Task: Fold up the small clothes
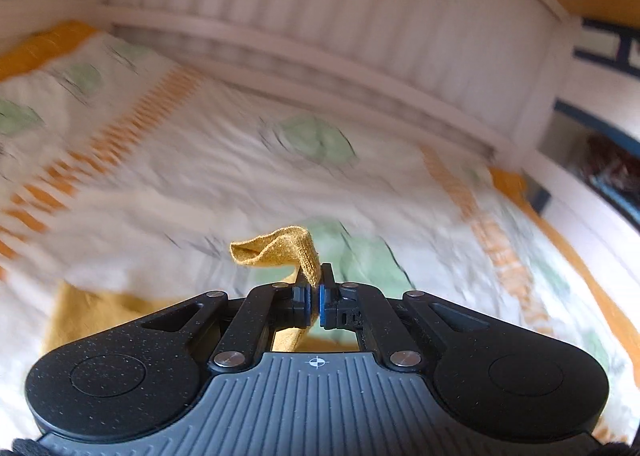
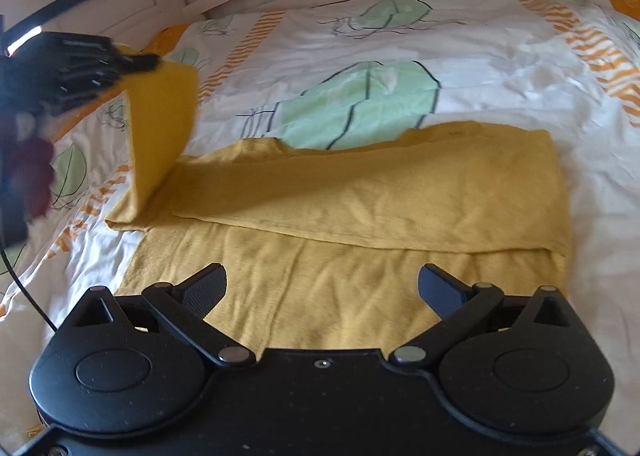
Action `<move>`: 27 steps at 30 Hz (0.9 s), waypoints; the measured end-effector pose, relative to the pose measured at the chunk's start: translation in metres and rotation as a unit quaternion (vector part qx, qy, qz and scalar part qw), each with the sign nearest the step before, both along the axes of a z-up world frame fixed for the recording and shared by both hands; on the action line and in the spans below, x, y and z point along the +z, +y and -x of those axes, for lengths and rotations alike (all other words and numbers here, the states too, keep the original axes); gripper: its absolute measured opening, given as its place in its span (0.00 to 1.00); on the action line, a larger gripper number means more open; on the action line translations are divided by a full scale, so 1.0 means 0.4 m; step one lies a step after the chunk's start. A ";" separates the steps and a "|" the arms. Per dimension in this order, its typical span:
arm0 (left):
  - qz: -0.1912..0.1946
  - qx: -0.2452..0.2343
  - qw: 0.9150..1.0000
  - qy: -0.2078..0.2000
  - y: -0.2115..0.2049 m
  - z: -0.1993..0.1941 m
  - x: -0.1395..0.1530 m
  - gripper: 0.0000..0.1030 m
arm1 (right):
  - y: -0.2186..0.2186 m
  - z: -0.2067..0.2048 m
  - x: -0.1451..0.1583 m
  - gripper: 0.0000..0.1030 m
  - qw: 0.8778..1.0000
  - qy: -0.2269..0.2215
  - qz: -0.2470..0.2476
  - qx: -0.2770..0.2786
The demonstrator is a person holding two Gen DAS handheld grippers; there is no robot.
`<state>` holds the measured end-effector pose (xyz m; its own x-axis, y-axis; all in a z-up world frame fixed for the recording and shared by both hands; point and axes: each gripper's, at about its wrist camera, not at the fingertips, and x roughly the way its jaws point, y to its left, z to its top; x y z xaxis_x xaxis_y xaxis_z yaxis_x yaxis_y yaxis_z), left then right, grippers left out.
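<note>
Left claw (image 2: pixel 132 59), at 10 o'clock: clamped on lifted corner of mustard garment (image 2: pixel 360 191). Garment, centre: lying partly folded on patterned bedcover (image 2: pixel 500 67). Right claw (image 2: pixel 322 288), at 6 o'clock: jaws spread, empty, above garment's near edge.

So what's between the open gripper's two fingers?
In the right wrist view, only the mustard-yellow garment lies below the gap of the open right gripper; nothing is gripped.
</note>
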<state>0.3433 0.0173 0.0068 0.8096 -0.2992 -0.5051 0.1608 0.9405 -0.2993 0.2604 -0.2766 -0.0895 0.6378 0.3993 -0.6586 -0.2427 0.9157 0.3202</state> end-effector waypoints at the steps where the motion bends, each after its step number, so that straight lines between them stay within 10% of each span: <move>1: -0.008 -0.010 1.000 0.007 -0.032 -0.004 -0.022 0.03 | -0.010 0.000 -0.004 0.99 1.000 0.003 -0.004 -0.004; 10: -0.028 -0.077 0.994 0.066 -0.170 0.004 -0.122 0.09 | -0.075 -0.011 -0.029 0.99 0.998 0.026 -0.035 -0.041; 17: -0.056 -0.120 0.991 -0.004 -0.145 0.096 -0.062 0.32 | -0.082 -0.032 -0.032 0.99 0.997 0.030 -0.042 -0.058; 27: -0.078 0.002 0.995 0.067 0.043 0.165 -0.155 0.33 | -0.018 -0.105 -0.027 0.92 0.998 0.017 -0.046 -0.035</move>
